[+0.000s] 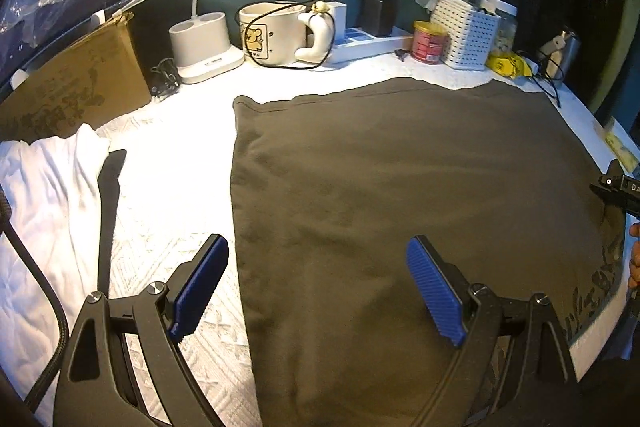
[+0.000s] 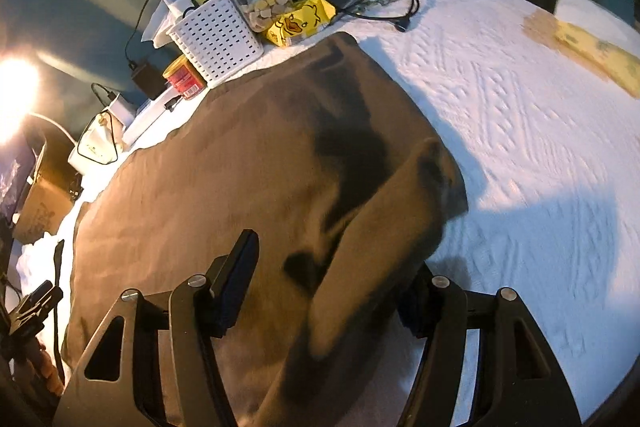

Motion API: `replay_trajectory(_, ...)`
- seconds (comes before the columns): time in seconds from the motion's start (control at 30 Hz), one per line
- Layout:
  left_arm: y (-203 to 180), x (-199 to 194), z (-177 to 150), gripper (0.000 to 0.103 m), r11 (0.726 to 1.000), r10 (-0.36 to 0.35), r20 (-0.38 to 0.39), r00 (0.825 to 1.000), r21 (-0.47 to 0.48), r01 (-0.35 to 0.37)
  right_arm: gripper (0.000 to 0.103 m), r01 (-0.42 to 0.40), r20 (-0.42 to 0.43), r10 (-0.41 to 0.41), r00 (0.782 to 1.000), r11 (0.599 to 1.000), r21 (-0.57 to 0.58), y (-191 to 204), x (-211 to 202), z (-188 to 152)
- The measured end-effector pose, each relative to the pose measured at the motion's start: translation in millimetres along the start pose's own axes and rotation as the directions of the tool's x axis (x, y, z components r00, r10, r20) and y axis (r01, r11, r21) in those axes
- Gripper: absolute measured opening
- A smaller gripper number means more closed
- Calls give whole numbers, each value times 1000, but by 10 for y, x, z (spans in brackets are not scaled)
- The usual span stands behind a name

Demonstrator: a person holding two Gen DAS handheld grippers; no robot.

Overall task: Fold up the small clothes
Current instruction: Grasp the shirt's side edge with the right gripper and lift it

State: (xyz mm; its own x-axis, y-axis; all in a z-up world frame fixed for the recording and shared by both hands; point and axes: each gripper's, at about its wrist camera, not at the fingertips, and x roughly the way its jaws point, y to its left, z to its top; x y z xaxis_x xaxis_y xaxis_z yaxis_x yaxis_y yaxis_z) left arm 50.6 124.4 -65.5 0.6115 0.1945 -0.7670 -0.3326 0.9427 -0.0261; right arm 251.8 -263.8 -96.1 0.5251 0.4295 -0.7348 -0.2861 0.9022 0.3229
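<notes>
Left hand-held gripper (image 1: 318, 289) agape above the near edge of a flat olive-brown cloth garment (image 1: 400, 187) on the white-quilted desk (image 1: 172, 187); right hand-held gripper (image 2: 328, 291) spread wide, a raised fold between its pads, contact unclear. Beyond, white perforated plastic basket (image 1: 466, 33), cream cartoon mug (image 1: 268, 33).

The brown-grey garment (image 1: 400, 187) lies spread flat on the white quilted surface before me. At its right side, a sleeve-like flap (image 2: 380, 227) lies folded over the body.
</notes>
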Motion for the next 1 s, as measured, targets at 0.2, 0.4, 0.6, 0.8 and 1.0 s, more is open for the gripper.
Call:
replay_trajectory(0.2,53,64,44,90,1000,11,-15,1000,-7,-11,38,75,31,-73,997,995,-62,91,166,125)
replay_trajectory(0.4,65,103,92,90,1000,18,-20,1000,-7,-18,18,88,56,-80,995,983,-162,215,261,157)
replay_trajectory(0.6,15,105,121,90,1000,25,-19,1000,1,-25,13,4,48,2,999,992,-130,51,223,229)
replay_trajectory(0.8,-127,85,166,90,1000,24,-11,1000,21,-24,13,13,79,-4,997,993,-116,-69,95,289)
replay_trajectory(1.0,-264,76,211,90,999,6,1,1000,36,-6,12,69,116,-61,991,995,-75,-384,-106,355)
